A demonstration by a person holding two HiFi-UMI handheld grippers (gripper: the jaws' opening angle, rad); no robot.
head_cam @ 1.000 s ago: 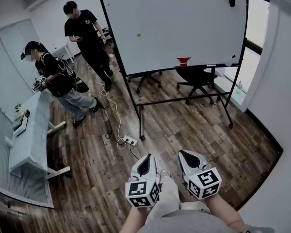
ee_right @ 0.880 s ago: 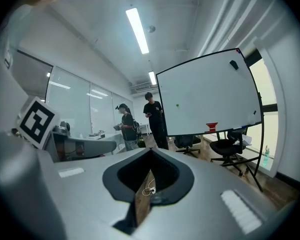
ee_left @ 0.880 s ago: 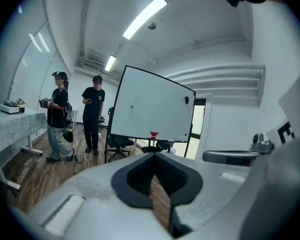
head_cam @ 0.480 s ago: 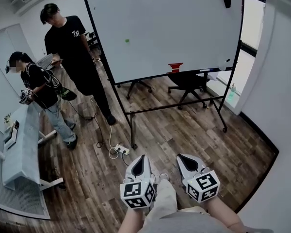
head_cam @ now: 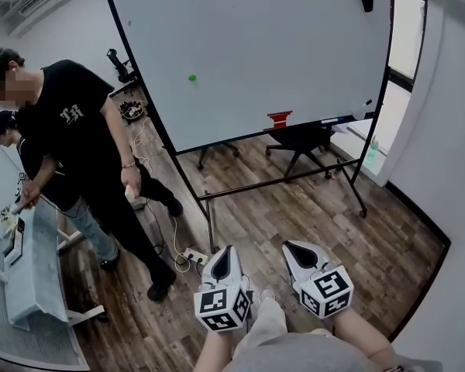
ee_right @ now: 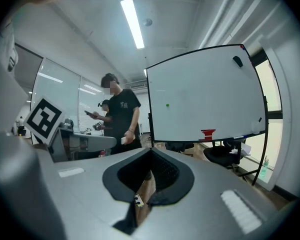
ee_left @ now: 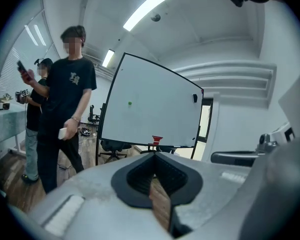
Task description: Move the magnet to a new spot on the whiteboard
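The magnet (head_cam: 192,77) is a small green dot on the left half of the whiteboard (head_cam: 294,45), which stands on a wheeled frame across the room. It also shows as a green speck in the left gripper view (ee_left: 129,103) and the right gripper view (ee_right: 167,105). My left gripper (head_cam: 223,254) and right gripper (head_cam: 294,248) hang low in front of me, side by side, far from the board. Both are shut with nothing between the jaws; the tips meet in each gripper view (ee_left: 154,154) (ee_right: 151,150).
A person in a black T-shirt (head_cam: 70,146) walks on the left, between me and a second person behind. A light table (head_cam: 31,262) stands far left. A power strip (head_cam: 192,256) and cables lie on the wood floor. A red object (head_cam: 279,118) sits on the board's ledge; a chair (head_cam: 306,142) is behind it.
The person in black has walked from the back toward the left foreground. The whiteboard looks larger and nearer. Both grippers stay low and shut.
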